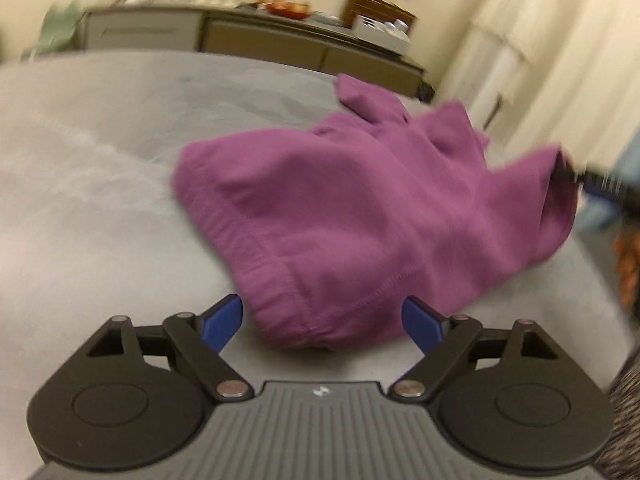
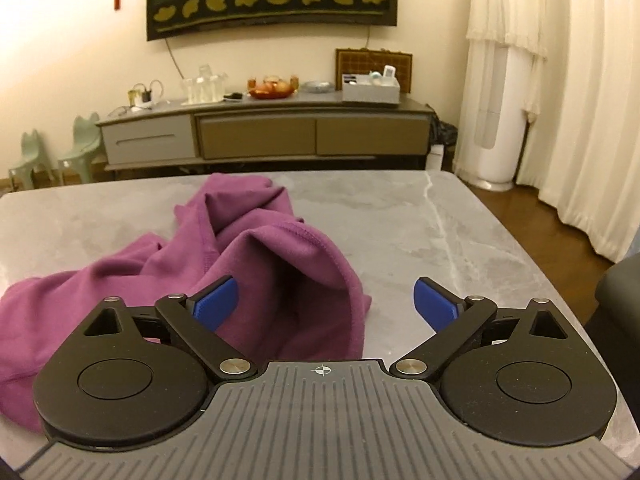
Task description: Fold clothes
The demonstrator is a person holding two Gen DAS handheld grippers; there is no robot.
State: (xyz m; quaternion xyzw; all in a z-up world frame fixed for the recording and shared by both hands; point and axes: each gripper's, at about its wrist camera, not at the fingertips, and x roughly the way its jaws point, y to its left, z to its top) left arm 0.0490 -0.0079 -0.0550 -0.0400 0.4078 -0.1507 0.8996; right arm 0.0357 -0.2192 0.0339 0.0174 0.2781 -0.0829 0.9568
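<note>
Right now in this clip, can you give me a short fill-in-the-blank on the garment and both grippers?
1. The crumpled garment on the grey table is ____ in colour.
2. The left gripper has its jaws ____.
3. The right gripper holds ____.
4. Both grippers' finger pads are ____ in colour.

Missing words: purple; open; nothing; blue

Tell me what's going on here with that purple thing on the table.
A person is holding a two-finger gripper in each hand, about to fold a purple garment that lies crumpled on a grey table. The left gripper is open, its fingers either side of a hemmed edge of the cloth. The right gripper is also open, in front of a bunched-up opening in the fabric. Neither holds anything, and no fold has been made yet.
</note>
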